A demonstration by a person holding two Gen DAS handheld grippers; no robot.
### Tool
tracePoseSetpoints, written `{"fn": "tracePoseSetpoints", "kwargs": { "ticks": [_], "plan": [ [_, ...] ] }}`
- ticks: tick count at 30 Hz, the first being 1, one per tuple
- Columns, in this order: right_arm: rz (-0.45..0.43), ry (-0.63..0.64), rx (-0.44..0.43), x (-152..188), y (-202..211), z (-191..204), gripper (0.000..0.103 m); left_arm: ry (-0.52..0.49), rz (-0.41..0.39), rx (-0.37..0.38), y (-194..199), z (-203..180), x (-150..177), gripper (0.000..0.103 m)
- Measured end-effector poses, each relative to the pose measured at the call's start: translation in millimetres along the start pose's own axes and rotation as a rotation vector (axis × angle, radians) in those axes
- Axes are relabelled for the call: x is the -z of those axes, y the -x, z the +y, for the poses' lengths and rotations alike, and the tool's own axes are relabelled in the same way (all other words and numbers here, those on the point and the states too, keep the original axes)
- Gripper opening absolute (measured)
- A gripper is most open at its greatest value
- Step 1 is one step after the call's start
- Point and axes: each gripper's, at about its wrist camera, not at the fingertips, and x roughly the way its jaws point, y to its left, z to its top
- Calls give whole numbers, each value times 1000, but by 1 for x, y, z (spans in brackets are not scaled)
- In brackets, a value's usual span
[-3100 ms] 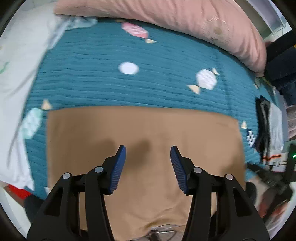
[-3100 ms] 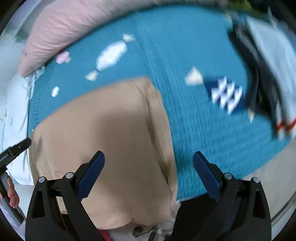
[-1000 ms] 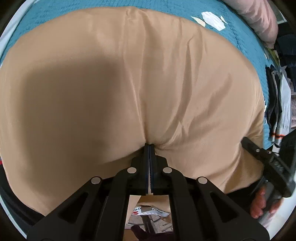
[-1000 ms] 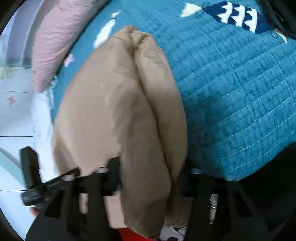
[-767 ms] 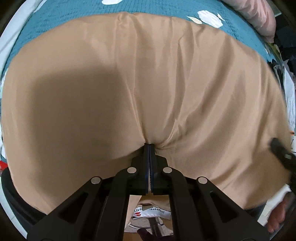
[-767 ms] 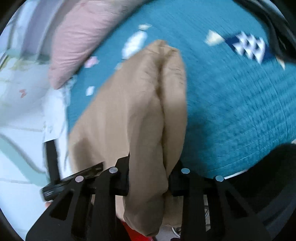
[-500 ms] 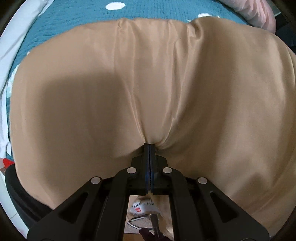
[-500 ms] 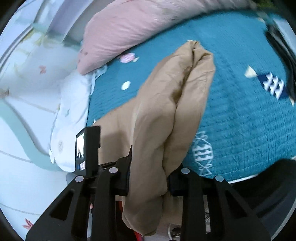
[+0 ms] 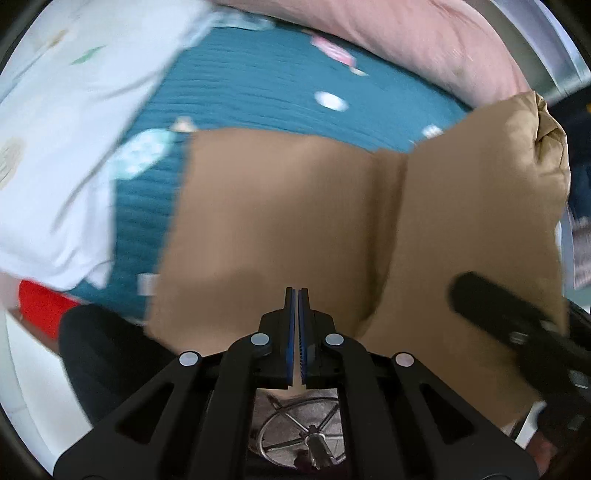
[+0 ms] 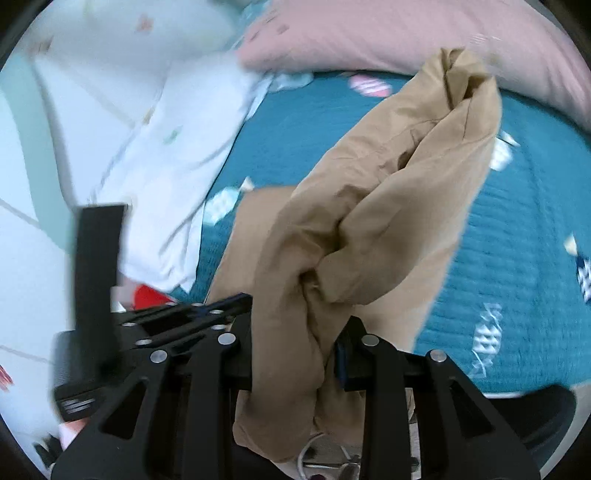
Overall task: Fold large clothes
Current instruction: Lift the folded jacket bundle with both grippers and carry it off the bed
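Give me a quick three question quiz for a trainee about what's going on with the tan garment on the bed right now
1. True or false: the left gripper has its jaws spread wide apart.
2. What does the right gripper hold? A) the pink pillow B) a bunched section of the tan garment C) nothing
3. Fill in: the garment's flat part lies on a ____ quilt printed with candy shapes.

Key:
1. False; the jaws are shut, at the garment's near edge.
2. B; the fabric is gathered between its fingers and raised above the bed.
3. Teal.
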Motion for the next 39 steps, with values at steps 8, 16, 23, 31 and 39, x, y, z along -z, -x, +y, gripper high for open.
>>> {"fn": "tracePoseSetpoints", "kwargs": {
  "ticks": [8,16,23,31,39],
  "plan": [
    [198,209,88,-22,-108,84,31,257,38,-37,21,145,9,2],
    [258,108,-27,-27,-173,94,81,352,56,-28,20,200,24,2],
    [313,6,-254,-26,-168,90,81,374,28,-14,25,209,17,4],
    [387,-132,-486,-17,-169,89,78,368,11,-20,33,202,13,10],
    [286,-147,-492,-28,-129,82,65,302,-12,-5,40,174,3,10]
  ]
}}
